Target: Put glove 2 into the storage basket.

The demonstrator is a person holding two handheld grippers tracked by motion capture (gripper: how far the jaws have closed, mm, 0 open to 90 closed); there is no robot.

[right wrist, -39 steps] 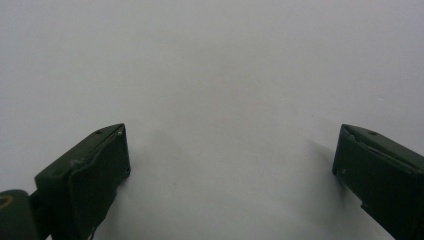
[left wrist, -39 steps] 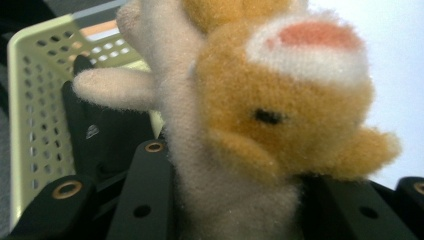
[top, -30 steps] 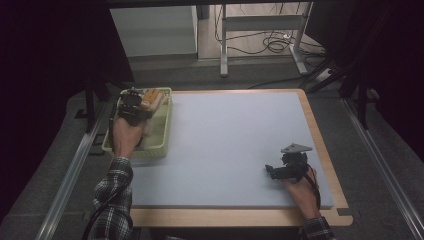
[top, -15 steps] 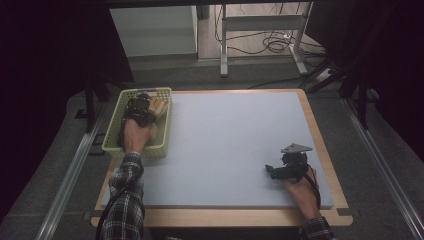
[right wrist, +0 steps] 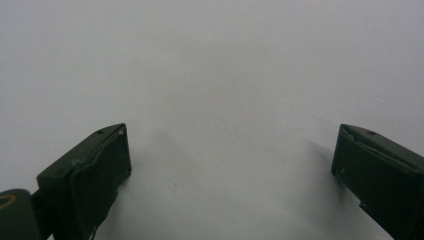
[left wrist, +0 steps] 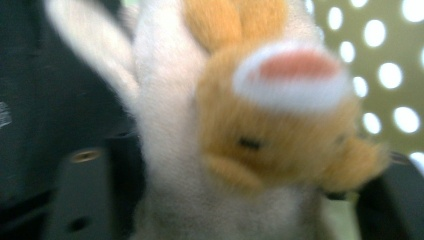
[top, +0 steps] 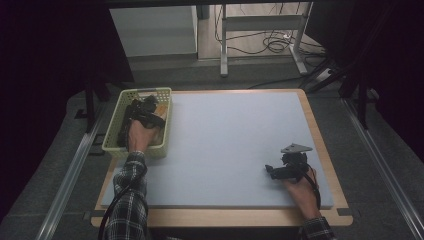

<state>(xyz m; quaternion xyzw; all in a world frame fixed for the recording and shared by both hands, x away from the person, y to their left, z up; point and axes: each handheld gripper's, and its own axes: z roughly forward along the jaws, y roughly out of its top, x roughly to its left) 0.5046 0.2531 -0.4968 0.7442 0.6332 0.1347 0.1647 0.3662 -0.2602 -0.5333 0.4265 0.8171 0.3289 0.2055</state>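
A plush toy [left wrist: 250,125], white and orange with a pink-tipped part, lies right in front of the left gripper view, between the two black jaws. My left gripper [top: 146,111] is down inside the pale green basket [top: 112,136]. Its jaws have just been opening; they stand wide on either side of the toy [top: 162,113] and do not squeeze it. My right gripper [top: 270,170] rests on the blue-grey mat [top: 230,140] at the front right. In its own view the right gripper [right wrist: 230,165] is open, with bare mat between its fingers.
The basket stands at the table's left edge, and its perforated wall [left wrist: 390,75] rises behind the toy. The mat covers most of the wooden table [top: 321,135]. Dark floor, metal rails and a desk frame [top: 260,30] lie beyond the table.
My left hand has come down and nearer, from above the basket's far end into the basket, with the toy. The right hand has kept still.
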